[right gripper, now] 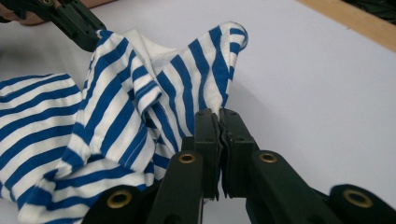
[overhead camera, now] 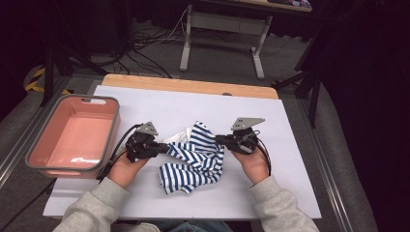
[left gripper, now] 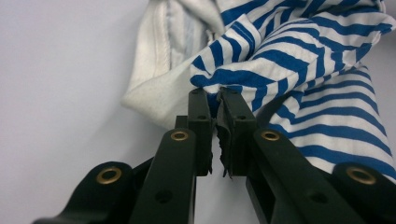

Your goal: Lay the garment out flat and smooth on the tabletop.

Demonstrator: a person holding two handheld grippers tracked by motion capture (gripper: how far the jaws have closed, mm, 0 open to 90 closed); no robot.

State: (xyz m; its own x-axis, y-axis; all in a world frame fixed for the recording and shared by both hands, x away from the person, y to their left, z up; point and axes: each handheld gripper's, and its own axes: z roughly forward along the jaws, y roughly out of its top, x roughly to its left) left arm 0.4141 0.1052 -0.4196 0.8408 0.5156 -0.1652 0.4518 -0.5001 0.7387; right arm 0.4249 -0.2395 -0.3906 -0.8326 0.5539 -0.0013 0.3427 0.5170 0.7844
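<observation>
Nearest the person: both forearms in grey sleeves came in from the bottom edge, hands abt level w/ each other, wrists turned inward so the grippers pointed at one another across the garment; left gripper [overhead camera: 162, 147] had its jaws pressed together on a fold of the striped shirt [overhead camera: 198, 159] — blue-white cloth pinched right at the tips in the left gripper view [left gripper: 215, 95]; right gripper [overhead camera: 221, 140] likewise clamped, a raised corner of fabric caught between its tips [right gripper: 219, 112]. Shirt lay bunched mid-table on the white sheet [overhead camera: 290, 183], between the two grippers, its bulk sagging toward the person; long axis ran roughly left-right, gripper to gripper, so the coming move looked like a pull apart or lift to spread it — judgement only. Neither hand clearly nearer; both already on the cloth. Farther left: pink bin [overhead camera: 72, 140], apart from the shirt, at the table's left edge.
</observation>
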